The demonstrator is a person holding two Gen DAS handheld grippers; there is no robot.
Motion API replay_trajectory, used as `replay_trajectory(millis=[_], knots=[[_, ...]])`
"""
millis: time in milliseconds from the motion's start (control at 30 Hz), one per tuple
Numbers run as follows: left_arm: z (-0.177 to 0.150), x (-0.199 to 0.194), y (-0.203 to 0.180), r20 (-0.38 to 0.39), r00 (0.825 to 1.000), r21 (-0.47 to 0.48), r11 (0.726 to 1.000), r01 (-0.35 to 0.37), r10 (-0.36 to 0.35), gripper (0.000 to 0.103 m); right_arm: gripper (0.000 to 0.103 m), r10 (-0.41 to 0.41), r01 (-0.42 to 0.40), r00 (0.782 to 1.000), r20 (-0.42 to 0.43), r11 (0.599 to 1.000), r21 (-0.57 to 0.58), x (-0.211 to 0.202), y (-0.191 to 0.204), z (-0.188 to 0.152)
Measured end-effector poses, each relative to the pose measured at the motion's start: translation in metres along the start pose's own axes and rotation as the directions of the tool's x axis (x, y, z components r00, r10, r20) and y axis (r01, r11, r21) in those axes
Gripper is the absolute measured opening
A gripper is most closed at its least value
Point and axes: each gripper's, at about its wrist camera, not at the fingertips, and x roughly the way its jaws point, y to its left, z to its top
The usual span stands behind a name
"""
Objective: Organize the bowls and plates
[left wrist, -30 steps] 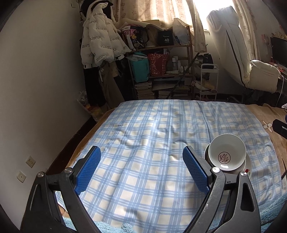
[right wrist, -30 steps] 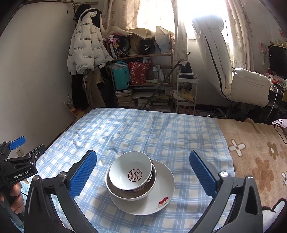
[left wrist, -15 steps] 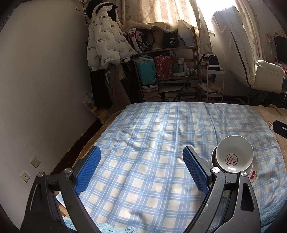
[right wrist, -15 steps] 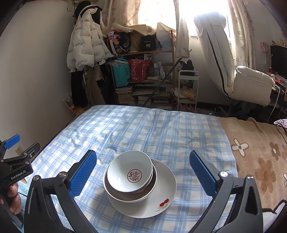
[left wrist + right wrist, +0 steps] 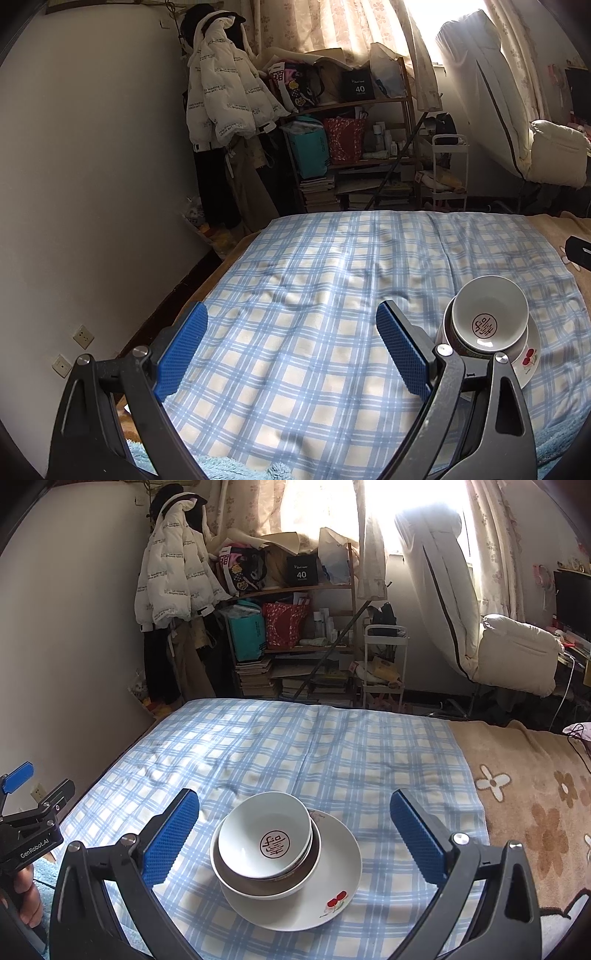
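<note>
A white bowl with a dark red seal mark (image 5: 266,836) sits nested in a larger bowl (image 5: 258,884), and both stand on a white plate with a cherry print (image 5: 325,893) on the blue checked cloth (image 5: 295,746). My right gripper (image 5: 293,836) is open and empty, its blue pads (image 5: 171,836) wide on either side of the stack, above it. My left gripper (image 5: 291,349) is open and empty over bare cloth. The stack (image 5: 487,321) lies to its right, partly behind its right finger.
The bed ends at a wall (image 5: 92,184) on the left and a cluttered shelf (image 5: 295,635) beyond the far edge. A brown flowered blanket (image 5: 528,794) covers the bed's right side. The left gripper's handle (image 5: 29,834) shows at the right view's left edge.
Both grippers have drawn back and tilted up a little, so the stack sits slightly lower in the right view. The bowls and plate have not moved. Both stay open.
</note>
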Motion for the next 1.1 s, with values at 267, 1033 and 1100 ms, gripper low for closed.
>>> replay_trajectory(millis=[267,1033,1100], knots=[[-0.0003,-0.0023,0.0004,0.004,1.000,0.003,1.000,-0.013,0.013,0.091,0.103,0.002,-0.002,1.000,-0.001,1.000,-0.001,-0.0001,-0.0001,0.0004],[-0.0005,-0.0023,0.0016,0.001,1.000,0.003,1.000,-0.017,0.017,0.091,0.103,0.001,-0.001,1.000,-0.002,1.000,0.000,0.0002,-0.0014,0.0012],[-0.0011,-0.0022,0.0018,-0.002,1.000,0.003,1.000,-0.019,0.019,0.091,0.103,0.001,-0.001,1.000,-0.002,1.000,0.000,0.0003,-0.0014,0.0013]])
